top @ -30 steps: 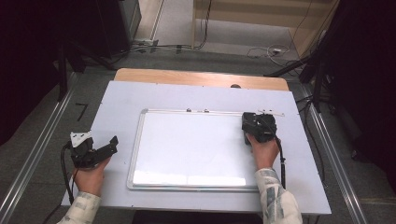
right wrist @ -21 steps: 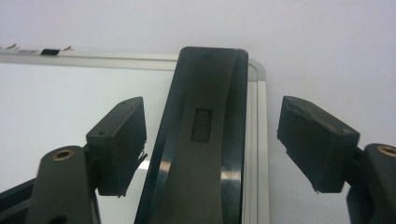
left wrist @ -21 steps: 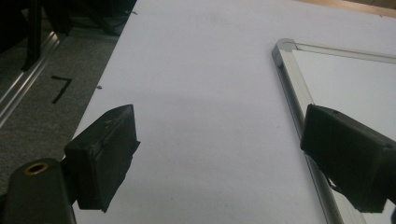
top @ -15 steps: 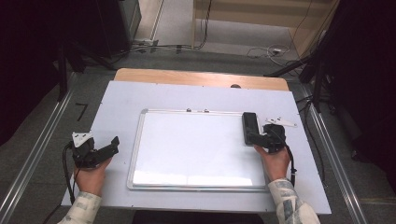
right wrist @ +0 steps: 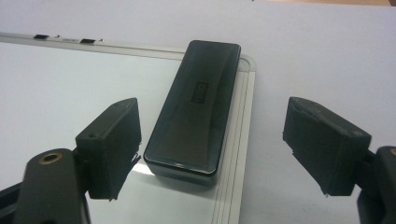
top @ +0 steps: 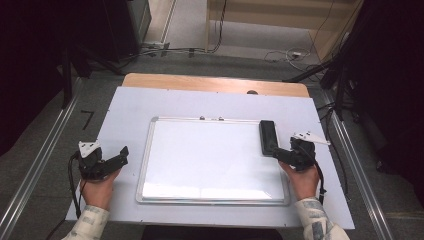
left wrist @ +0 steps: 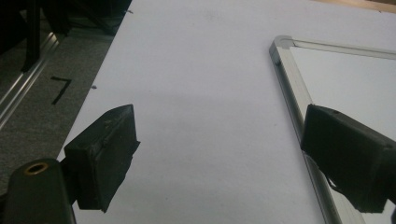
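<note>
So nearest the camera you've got both forearms coming in over the near edge of the bench (top: 220,102), patterned sleeves and all. The left tool (top: 118,156) sits on the bare white top just left of the whiteboard (top: 210,160), held by the left hand (top: 96,189); its jaws are spread apart with nothing between them, and in the left gripper view the left tool (left wrist: 219,154) straddles plain bench surface with the board's metal frame corner running under the right-hand jaw. Over on the right, the right hand (top: 305,181) holds the right tool (top: 276,153) at the board's right edge, jaws also wide apart and not clamped on anything. The black eraser (top: 268,136) lies flat just past it, on the far right corner of the whiteboard, long side running near to far, right along the frame. In the right gripper view the eraser (right wrist: 198,105) sits between the two jaws of the right tool (right wrist: 210,144) but clear of both, its near end just about level with the jaw tips and the rest stretching away. Board surface looks wiped, just glare near the front edge. Farther back there's a wooden strip (top: 215,84) along the bench's far edge, then grey floor (top: 240,59) with cables.
</note>
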`<state>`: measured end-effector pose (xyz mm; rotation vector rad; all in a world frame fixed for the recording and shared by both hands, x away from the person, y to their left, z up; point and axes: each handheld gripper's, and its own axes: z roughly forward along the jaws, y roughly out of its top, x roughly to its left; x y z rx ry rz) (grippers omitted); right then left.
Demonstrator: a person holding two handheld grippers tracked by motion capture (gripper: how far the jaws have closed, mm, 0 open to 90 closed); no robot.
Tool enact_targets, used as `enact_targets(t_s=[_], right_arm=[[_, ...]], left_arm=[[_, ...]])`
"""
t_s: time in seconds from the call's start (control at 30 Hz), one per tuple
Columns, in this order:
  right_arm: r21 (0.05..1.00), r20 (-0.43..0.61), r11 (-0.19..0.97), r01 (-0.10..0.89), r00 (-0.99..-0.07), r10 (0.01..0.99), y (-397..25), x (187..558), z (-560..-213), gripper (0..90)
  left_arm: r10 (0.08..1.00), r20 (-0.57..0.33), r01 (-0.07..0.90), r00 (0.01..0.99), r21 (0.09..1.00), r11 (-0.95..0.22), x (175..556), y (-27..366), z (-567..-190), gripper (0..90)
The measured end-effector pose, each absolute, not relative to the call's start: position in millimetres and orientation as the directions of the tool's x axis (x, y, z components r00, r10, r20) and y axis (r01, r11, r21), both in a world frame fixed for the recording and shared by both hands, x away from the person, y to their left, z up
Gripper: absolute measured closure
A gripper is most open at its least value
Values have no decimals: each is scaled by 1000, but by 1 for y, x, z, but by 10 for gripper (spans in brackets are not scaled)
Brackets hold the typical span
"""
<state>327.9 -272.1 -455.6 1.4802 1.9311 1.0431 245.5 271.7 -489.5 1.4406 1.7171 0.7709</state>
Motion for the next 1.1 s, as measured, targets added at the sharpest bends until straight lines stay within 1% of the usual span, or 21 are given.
enact_targets(t_s=[0.77,1.1], right_arm=[[816,76,120,565,-310,948,-284,313,-450,183],[821,80,107,561,-299,951,-295,303,-447,183]], left_arm=[[982,-168,526,-83,830,186,245,273,-489,113],[982,-170,525,-81,830,187,245,272,-489,113]])
